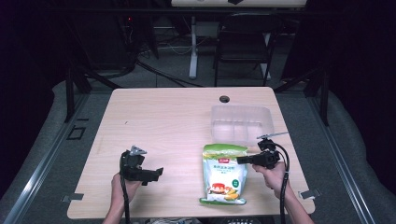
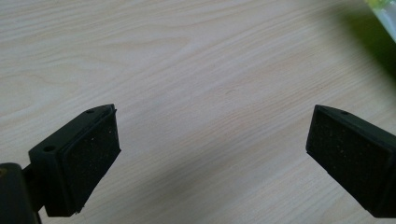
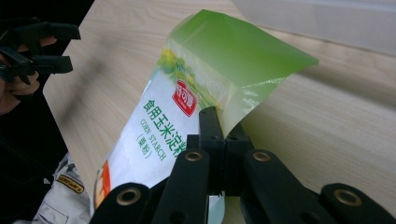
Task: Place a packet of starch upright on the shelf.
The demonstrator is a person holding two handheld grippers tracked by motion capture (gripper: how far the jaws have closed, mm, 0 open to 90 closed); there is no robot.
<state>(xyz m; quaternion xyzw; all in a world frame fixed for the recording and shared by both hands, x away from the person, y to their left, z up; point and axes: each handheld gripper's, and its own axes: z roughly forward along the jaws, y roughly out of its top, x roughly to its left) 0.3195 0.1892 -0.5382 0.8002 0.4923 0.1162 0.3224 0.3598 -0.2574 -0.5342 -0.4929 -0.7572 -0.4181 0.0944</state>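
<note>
The right gripper (image 1: 243, 159), at lower right of the high view, is pressed together on the right edge of a green-and-white bag (image 1: 224, 173), pinching it near the top. In the right gripper view the bag (image 3: 187, 93) slants up from lower left, its green top edge lifted off the counter (image 3: 327, 121). The right hand (image 1: 273, 175) holds that gripper pointing toward the frame's left. The left gripper (image 1: 156, 173), at lower left, points right with its jaws spread wide over bare wood (image 2: 196, 70); the left hand (image 1: 122, 184) grips it from below. The bag reads "CORN STARCH" beside Chinese characters and a red logo. A clear plastic tray (image 1: 241, 122) sits just beyond the bag.
</note>
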